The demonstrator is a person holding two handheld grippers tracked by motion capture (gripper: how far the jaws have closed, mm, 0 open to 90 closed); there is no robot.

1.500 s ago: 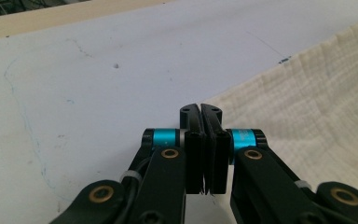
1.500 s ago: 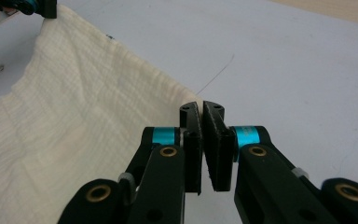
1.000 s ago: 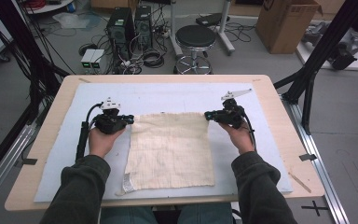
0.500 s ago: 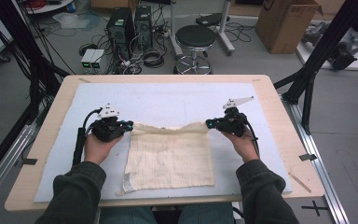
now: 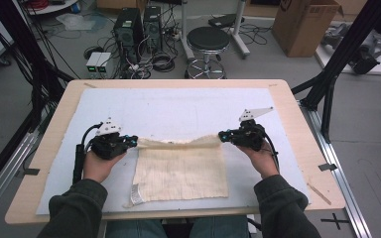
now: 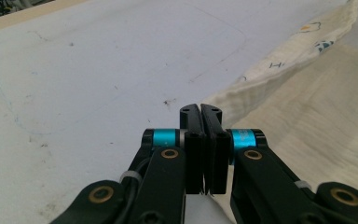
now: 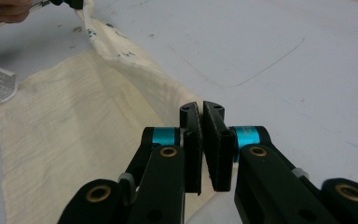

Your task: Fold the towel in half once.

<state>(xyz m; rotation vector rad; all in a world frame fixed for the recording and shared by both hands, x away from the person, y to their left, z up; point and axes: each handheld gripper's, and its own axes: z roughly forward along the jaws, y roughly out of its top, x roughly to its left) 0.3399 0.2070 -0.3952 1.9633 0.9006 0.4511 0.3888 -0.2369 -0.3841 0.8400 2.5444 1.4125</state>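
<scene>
The cream cloth [image 5: 181,171] lies on the white mat [image 5: 178,106], toward the mat's near edge and roughly midway between its left and right sides. Its far edge is lifted off the mat and pulled into a rolled ridge running left to right across the mat; the rest lies flat, reaching back to the mat's near edge, with a small white label [image 5: 136,194] at its near left corner.

The left gripper [image 5: 133,142] has its jaws pinched tight on the ridge's left end, and the right gripper [image 5: 222,135] is clamped the same way on the right end.

A second ago both grippers held the far corners farther up the mat, with the cloth reaching much deeper. Since then the far edge has come nearer the mat's front, doubling over what lies flat.
</scene>
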